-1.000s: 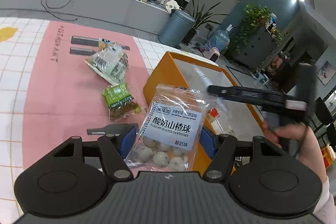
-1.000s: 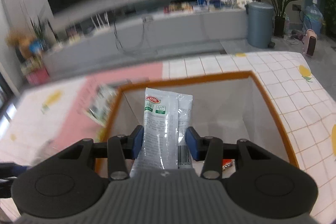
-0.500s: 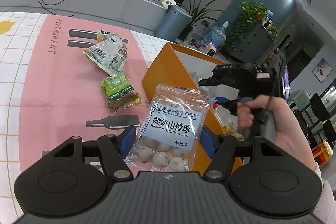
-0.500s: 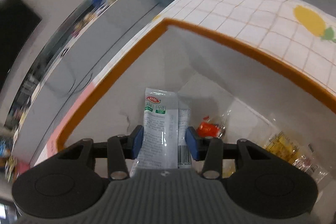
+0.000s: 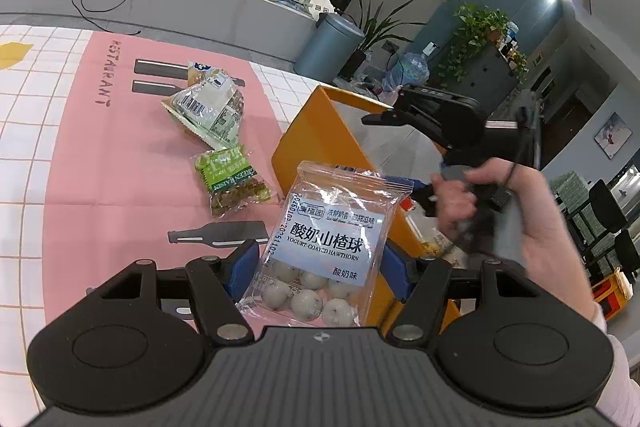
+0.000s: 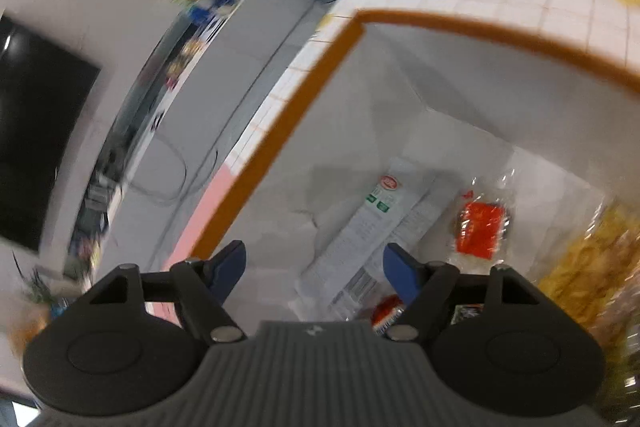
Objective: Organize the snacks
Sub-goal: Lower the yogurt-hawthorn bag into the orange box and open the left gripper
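Observation:
My left gripper (image 5: pixel 318 267) is shut on a clear bag of yogurt-coated hawthorn balls (image 5: pixel 332 239), held up beside the orange box (image 5: pixel 308 143). My right gripper (image 6: pixel 314 269) is open and empty, tilted down inside the orange box (image 6: pixel 280 123). A white and green snack packet (image 6: pixel 368 227) lies loose on the box floor below it, beside a red-filled packet (image 6: pixel 482 229) and a yellow snack bag (image 6: pixel 592 255). The right gripper also shows in the left wrist view (image 5: pixel 432 115), held by a hand over the box.
On the pink mat (image 5: pixel 100 187) lie a green raisin packet (image 5: pixel 232 181) and a white and green bag (image 5: pixel 210 109). The table has a white tiled cloth (image 5: pixel 24 75). A grey bin (image 5: pixel 328 45) and plants stand behind.
My right gripper has tipped down into the box, opened and let go of the white and green packet, which now lies on the box floor. My left gripper still holds its bag.

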The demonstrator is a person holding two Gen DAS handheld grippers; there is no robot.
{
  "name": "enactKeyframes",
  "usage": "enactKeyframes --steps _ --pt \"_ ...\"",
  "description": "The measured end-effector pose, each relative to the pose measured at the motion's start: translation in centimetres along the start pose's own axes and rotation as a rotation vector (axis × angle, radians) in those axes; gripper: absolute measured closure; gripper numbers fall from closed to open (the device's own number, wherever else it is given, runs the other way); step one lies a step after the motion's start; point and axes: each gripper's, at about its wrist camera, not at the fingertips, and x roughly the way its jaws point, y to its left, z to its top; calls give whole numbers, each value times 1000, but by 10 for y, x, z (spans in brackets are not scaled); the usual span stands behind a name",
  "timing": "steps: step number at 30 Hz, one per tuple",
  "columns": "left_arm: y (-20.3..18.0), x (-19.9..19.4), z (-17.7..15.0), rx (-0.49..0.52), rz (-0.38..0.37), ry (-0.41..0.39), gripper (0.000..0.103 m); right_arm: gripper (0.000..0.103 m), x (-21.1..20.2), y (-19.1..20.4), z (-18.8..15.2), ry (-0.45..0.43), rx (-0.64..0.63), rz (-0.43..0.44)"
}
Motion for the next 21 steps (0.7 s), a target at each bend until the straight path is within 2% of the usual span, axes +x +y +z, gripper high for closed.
enactKeyframes --steps 3,5,10,12,18,21 --pt "-7 -5 2 4 -8 -10 28 23 -27 -7 5 20 6 43" --pt "-16 -8 3 10 -13 -17 28 23 -53 -12 12 2 -10 86" --pt "-44 -16 9 42 -20 -35 28 21 -131 -16 22 -146 -239 99" --pt "-55 -16 11 49 -18 -41 28 21 -151 -27 24 -169 -293 101" --pt "-94 8 23 43 21 -4 28 21 -166 -54 14 -155 -499 31" --pt "-119 32 28 72 55 10 28 21 -166 -66 7 -150 -524 4"
